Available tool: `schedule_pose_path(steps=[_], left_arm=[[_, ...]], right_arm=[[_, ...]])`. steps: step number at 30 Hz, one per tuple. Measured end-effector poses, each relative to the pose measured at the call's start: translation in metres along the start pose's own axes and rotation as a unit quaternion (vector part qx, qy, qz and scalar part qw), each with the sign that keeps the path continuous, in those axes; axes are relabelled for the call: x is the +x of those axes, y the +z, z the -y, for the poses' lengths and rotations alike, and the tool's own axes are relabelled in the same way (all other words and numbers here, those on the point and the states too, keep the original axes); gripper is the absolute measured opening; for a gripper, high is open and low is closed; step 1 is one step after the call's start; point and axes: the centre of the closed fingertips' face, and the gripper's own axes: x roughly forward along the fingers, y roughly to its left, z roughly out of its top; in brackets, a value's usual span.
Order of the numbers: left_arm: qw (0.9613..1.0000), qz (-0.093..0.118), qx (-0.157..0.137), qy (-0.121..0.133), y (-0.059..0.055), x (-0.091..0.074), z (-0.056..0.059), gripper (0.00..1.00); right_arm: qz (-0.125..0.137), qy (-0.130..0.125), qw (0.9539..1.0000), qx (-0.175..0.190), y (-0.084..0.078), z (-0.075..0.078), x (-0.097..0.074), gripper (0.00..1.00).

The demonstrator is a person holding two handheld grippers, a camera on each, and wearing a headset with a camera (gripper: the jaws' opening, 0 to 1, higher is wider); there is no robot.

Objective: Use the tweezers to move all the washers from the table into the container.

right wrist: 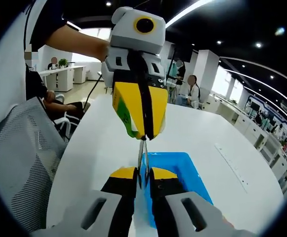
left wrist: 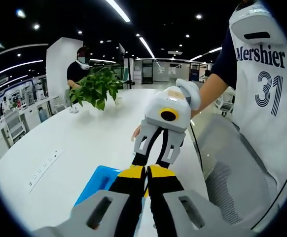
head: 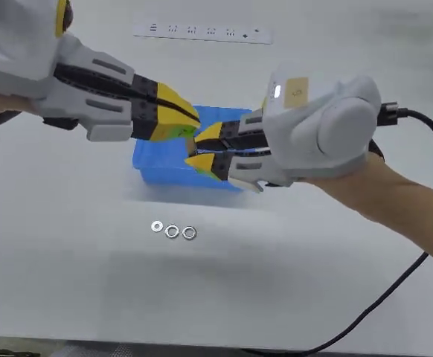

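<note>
On the white workbench (head: pixel 291 290), counted: three washers (head: pixel 172 231) in a row just in front of the blue container (head: pixel 151 167), one pair of tweezers (right wrist: pixel 143 154). Over the container, left to right: left gripper (head: pixel 194 123), jaws together on one end of the tweezers; right gripper (head: pixel 194 154), clamped on the other end, long axis running between them. From both tips, washers down past the container's near side, seemingly equally near.

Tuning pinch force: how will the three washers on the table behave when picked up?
The washers look thin, shiny, flat-lying: probably light, stiff, slippery for the tweezers. On the smooth table they'd likely slide, not roll.
</note>
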Motion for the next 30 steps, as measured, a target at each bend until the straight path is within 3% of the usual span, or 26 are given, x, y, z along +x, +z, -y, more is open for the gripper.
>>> schedule_pose_path(steps=[7, 15, 23, 30], left_arm=[[0.9999, -0.007, -0.009, -0.006, -0.008, 0.0, 0.026, 0.06], [0.9997, -0.01, -0.021, -0.007, -0.018, 0.0, 0.044, 0.06], [0.9992, -0.012, -0.038, -0.009, -0.032, 0.003, 0.057, 0.06], [0.9988, -0.021, -0.045, -0.004, -0.041, 0.004, 0.055, 0.06]], right_arm=[[-0.003, 0.018, 0.9998, 0.005, -0.003, -0.027, 0.001, 0.11], [-0.005, 0.031, 0.9994, 0.015, -0.008, -0.051, 0.003, 0.11], [-0.015, 0.043, 0.9988, 0.019, -0.019, -0.065, 0.007, 0.11], [-0.022, 0.048, 0.9983, 0.024, -0.027, -0.068, 0.012, 0.11]])
